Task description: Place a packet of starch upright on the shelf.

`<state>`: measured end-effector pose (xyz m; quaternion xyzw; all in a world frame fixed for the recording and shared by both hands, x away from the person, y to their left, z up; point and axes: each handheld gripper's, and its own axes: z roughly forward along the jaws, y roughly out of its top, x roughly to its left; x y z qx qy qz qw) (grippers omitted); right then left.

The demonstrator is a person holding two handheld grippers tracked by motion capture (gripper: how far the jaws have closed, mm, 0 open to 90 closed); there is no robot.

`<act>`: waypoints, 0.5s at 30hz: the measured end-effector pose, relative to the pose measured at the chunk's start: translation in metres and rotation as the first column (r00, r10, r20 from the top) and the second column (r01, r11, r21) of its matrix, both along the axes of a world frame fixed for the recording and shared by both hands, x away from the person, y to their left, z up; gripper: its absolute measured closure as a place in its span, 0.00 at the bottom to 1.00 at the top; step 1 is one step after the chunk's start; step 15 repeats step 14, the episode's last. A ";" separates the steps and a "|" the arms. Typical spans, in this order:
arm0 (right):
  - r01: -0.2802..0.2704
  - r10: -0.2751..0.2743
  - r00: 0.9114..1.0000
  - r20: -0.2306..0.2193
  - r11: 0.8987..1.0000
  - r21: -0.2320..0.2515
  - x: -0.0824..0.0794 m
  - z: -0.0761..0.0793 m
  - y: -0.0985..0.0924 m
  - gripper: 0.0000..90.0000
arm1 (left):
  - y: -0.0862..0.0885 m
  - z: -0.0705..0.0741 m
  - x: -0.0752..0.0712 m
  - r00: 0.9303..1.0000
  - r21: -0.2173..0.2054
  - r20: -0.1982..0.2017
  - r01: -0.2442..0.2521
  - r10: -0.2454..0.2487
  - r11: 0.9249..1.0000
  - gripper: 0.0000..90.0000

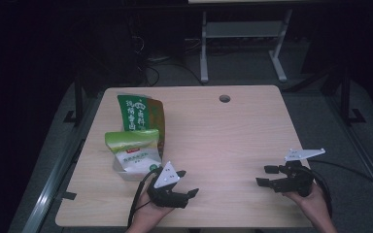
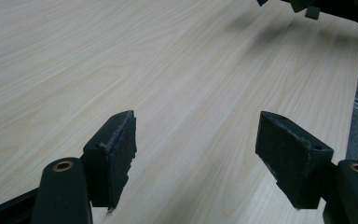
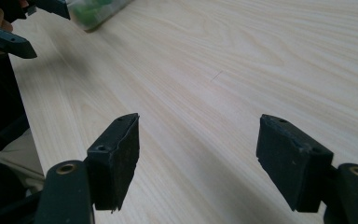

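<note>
Two snack bags lie at the table's left: a dark green one (image 1: 137, 112) farther back and a light green and white one (image 1: 133, 154) nearer me, overlapping it. My left gripper (image 1: 187, 183) is held just right of the white bag near the front edge, jaws wide apart and empty (image 2: 196, 158). My right gripper (image 1: 264, 175) hovers near the front right of the table, pointing left, jaws open with bare wood between them (image 3: 198, 154). In the right gripper view the left gripper's fingers (image 3: 9, 42) and a bag's edge (image 3: 93, 11) appear at top left.
The light wooden table (image 1: 223, 141) has a round cable hole (image 1: 225, 98) at its back. A white desk frame (image 1: 243, 34) stands on the floor behind. Black cables trail from both grippers off the front edge.
</note>
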<state>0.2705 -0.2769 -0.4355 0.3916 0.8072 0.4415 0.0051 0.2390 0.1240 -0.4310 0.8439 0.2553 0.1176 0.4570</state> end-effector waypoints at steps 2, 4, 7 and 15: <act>0.001 -0.001 1.000 0.005 1.000 0.007 -0.003 -0.001 -0.001 0.32 | -0.001 -0.001 -0.001 1.000 0.003 0.000 0.007 -0.007 1.000 0.31; 0.007 -0.007 1.000 0.013 1.000 0.011 -0.008 -0.004 0.000 0.32 | -0.002 -0.001 -0.002 1.000 0.004 0.001 0.011 -0.011 1.000 0.31; -0.004 0.004 1.000 0.003 1.000 0.013 -0.013 -0.005 0.003 0.32 | -0.004 -0.003 -0.003 1.000 0.013 0.000 0.021 -0.021 1.000 0.31; -0.030 0.029 0.999 0.031 0.999 0.012 -0.018 -0.003 0.013 0.31 | -0.005 -0.004 -0.007 0.999 0.000 -0.004 0.033 -0.033 0.999 0.31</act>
